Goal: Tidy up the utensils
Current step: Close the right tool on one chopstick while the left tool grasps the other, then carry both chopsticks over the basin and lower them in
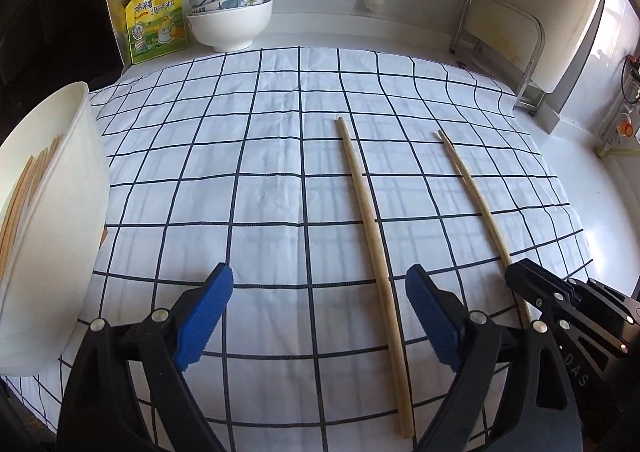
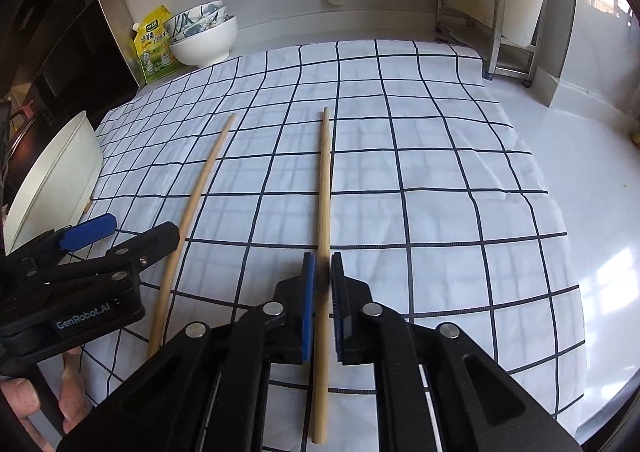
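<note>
Nearest the lens, low over the near edge of the checked cloth (image 1: 240, 172): left gripper (image 1: 320, 276), blue pads spread wide, clasping nothing. Off the cloth's left edge, leaning outward: white tub (image 1: 60, 212), with a bundle of pale sticks (image 1: 24, 188) inside. Past the cloth's far left corner: yellow pouch (image 1: 158, 20) and stacked bowls (image 1: 230, 20), side by side. On the cloth, right of its middle: left chopstick (image 1: 370, 232), flat, running from mid-cloth towards the near edge, passing between the open left jaws, close by the right-hand pad but clear of it, well apart from the left-hand pad. Further right on the cloth, roughly alongside and apart from the first: right chopstick (image 2: 325, 180), also laid lengthwise towards the near edge, threaded straight through the right gripper (image 2: 322, 264). Right jaws drawn in narrow about that stick near its near end, a pad close on each side; cannot tell whether pressing or only flanking. Beyond the cloth's near left corner in the right wrist view: fingers of a hand (image 2: 24, 404) under the left gripper's body.
</note>
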`<state>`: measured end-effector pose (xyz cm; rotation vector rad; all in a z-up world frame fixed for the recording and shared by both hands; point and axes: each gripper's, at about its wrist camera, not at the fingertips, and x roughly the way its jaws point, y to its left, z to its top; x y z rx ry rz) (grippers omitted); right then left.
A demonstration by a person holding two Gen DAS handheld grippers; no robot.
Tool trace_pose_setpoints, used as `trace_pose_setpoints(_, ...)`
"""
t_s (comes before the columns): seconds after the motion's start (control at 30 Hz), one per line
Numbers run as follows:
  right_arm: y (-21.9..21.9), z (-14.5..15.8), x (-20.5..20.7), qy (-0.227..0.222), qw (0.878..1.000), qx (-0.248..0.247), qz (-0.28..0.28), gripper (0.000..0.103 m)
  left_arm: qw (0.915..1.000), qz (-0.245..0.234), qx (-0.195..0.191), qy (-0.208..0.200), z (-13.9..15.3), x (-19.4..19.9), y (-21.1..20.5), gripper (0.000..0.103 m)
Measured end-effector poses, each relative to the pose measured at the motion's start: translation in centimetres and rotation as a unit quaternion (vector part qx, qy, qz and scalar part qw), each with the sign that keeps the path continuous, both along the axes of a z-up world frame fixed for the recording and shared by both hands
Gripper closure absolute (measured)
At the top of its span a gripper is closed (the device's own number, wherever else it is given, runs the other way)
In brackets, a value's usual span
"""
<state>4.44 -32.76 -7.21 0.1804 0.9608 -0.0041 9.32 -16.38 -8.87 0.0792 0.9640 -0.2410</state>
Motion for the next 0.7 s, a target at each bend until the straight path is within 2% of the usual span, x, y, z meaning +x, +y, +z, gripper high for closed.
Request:
trace_pose_setpoints(0.07,0.1,0.2,0.1,-0.006,1.0,-0.004,0.0,0.078,1.0,0.002,0.007,-0.001,-0.2,0.2,-0.1,0.016)
trace_pose_setpoints(0.4,0.5,-0.4,1.3,-0.003,0.999,-0.037,-0.002,0.078,0.9995,0.022,0.02,0.002,-1.1,1.0,-0.6,0.016)
trace_pose_setpoints(0.47,0.8,-0.5,1.4,-0.005,0.999,-0.047,0.0,0.078,0.9995,0.02,0.025,0.001,-1.1,0.9,-1.0,0.021)
trace_pose_setpoints(0.53,1.0,-0.5,1.4,-0.006,0.998,-0.058,0.002,0.078,0.9996,0.013,0.025,-0.004,-0.9,0.7,-1.3,0.032)
trace_pose_setpoints(0.57,1.2,-0.5,1.3,-0.006,0.998,-0.064,0.004,0.079,0.9996,0.009,0.024,-0.005,-0.7,0.5,-1.4,0.041)
trace_pose_setpoints(0.6,1.4,-0.5,1.3,-0.007,0.998,-0.067,0.007,0.086,0.9997,0.006,0.024,-0.006,-0.6,0.4,-1.5,0.053)
trace_pose_setpoints(0.63,1.5,-0.5,1.2,-0.008,0.998,-0.068,0.01,0.091,0.9997,0.001,0.021,-0.007,-0.5,0.2,-1.6,0.06)
trace_pose_setpoints(0.67,1.6,-0.5,1.2,-0.008,0.998,-0.069,0.012,0.096,0.9998,-0.002,0.02,-0.007,-0.4,0.0,-1.7,0.075)
trace_pose_setpoints(0.7,1.7,-0.5,1.1,-0.008,0.997,-0.071,0.013,0.096,0.9999,-0.005,0.016,-0.005,-0.4,-0.1,-1.7,0.092)
